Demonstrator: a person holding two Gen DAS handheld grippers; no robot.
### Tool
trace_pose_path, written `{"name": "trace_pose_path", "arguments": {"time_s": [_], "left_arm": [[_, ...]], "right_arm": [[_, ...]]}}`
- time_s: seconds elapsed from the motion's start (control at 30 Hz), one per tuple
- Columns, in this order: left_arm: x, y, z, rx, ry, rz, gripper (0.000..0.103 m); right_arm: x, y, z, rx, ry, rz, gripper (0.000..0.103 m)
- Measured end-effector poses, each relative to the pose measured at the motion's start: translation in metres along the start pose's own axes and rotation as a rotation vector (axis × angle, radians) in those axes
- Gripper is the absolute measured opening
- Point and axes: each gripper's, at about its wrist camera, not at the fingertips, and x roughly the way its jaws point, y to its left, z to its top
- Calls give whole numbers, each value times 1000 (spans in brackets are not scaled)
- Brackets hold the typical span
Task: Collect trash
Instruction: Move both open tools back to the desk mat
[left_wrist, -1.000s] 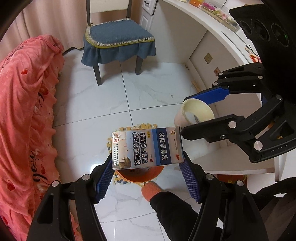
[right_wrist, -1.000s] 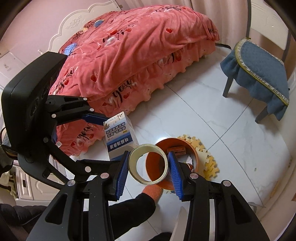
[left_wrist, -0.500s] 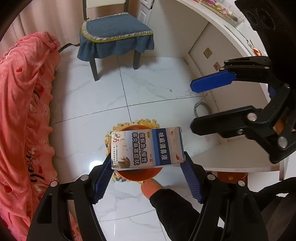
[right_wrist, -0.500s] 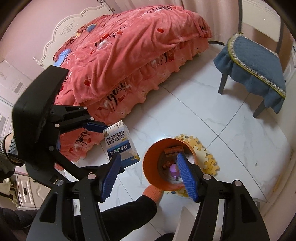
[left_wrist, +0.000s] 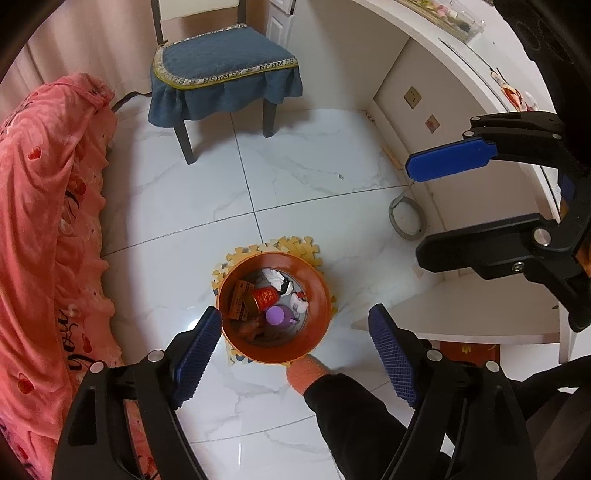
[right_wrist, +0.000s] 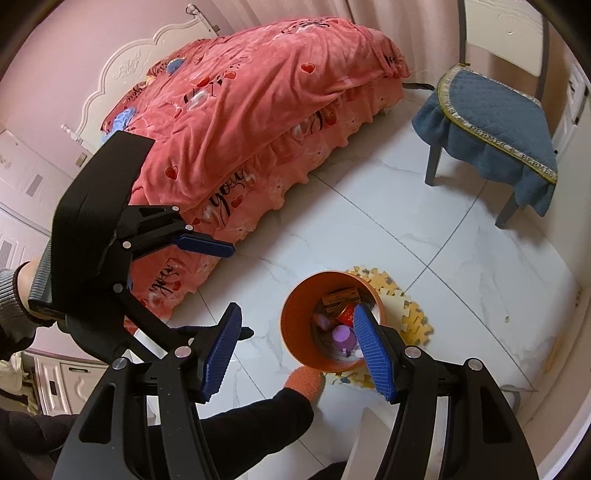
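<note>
In the left wrist view, the bin (left_wrist: 274, 306) stands on the foam mat (left_wrist: 312, 246) at frame centre. The chair (left_wrist: 221, 74) stands at 12 o'clock from the bin, the bed (left_wrist: 44, 221) at 9 o'clock, the desk (left_wrist: 443, 74) at 2 o'clock. Inside the bin, the can (left_wrist: 264, 298) lies between the carton (left_wrist: 240, 299) at 9 o'clock and crumpled paper (left_wrist: 298, 300) at 3 o'clock; the bottle (left_wrist: 277, 315) lies at 5 o'clock.

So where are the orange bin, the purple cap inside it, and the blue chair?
orange bin (left_wrist: 321, 306), left wrist view, on its inner right wall.
purple cap (left_wrist: 277, 316), left wrist view, on its round top.
blue chair (right_wrist: 491, 107), right wrist view, on the seat cushion.
</note>
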Motion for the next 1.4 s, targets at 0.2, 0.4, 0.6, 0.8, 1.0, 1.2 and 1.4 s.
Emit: {"name": "trace_pose_path", "arguments": {"time_s": [0.2, 0.4, 0.6, 0.8, 1.0, 1.2, 1.4], "left_arm": [[-19, -15, 6, 10, -33, 12, 85], [-35, -35, 12, 46, -49, 29, 87], [-58, -66, 18, 96, -69, 43, 87], [-81, -105, 26, 162, -114, 46, 96], [-97, -151, 35, 252, -142, 45, 96], [-107, -194, 47, 344, -169, 30, 96], [-109, -236, 61, 437, -177, 9, 96]], "right_arm": [[-26, 0, -10, 0, -15, 0, 63], [-60, 0, -23, 0, -49, -13, 64], [-103, -3, -40, 18, -103, -32, 64], [-156, -12, -67, 45, -171, -70, 64], [-206, -26, -103, 86, -230, -114, 69], [-249, -43, -136, 132, -277, -172, 69], [-288, -64, -168, 195, -333, -226, 70]]}}
